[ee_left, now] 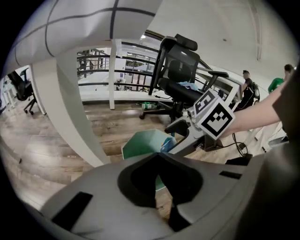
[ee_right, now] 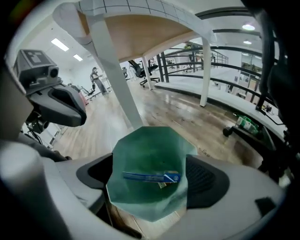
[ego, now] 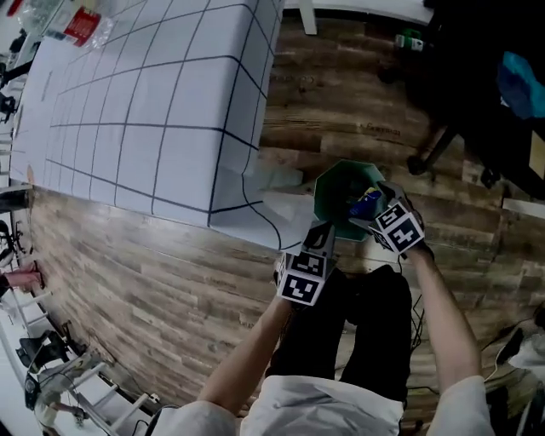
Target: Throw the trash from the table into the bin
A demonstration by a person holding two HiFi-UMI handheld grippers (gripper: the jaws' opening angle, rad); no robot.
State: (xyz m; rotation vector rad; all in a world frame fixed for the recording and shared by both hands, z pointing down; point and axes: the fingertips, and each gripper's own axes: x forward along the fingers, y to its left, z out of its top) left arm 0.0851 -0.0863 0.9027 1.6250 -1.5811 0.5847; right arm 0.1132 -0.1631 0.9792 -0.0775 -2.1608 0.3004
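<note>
Trash (ego: pixel 77 24) lies at the far left corner of the surface (ego: pixel 153 102). It is one crinkled clear bundle with a red patch, cut off by the top edge, so I cannot count the pieces in it. The surface wears a white cloth with a dark grid, and its near right corner hangs over the wooden floor (ego: pixel 153 281).

Right of that corner are my two tongs, side by side above the one green bin (ego: pixel 334 192). The bin stands on the floor near the surface's white leg (ee_left: pixel 70 108). My left tongs (ego: pixel 322 232) are together with nothing between them. In their own view the dark pads meet in a seam, and their grey body hides the bin's near side. My right tongs (ego: pixel 362 213) stand wide apart over the bin's mouth, gripping nothing, and through the gap I look straight into the bin.

One blue packet (ee_right: pixel 151 177) shows inside the bin, with a small pale scrap under it that is too small to make out. In the head view the right tongs cover part of the bin's rim and most of that packet.

Farther right stands one black office chair (ee_left: pixel 180 70), nearly lost in the dark in the head view. A small green thing (ego: pixel 410 39) lies on the floor far beyond the bin, and I cannot tell what it is.
</note>
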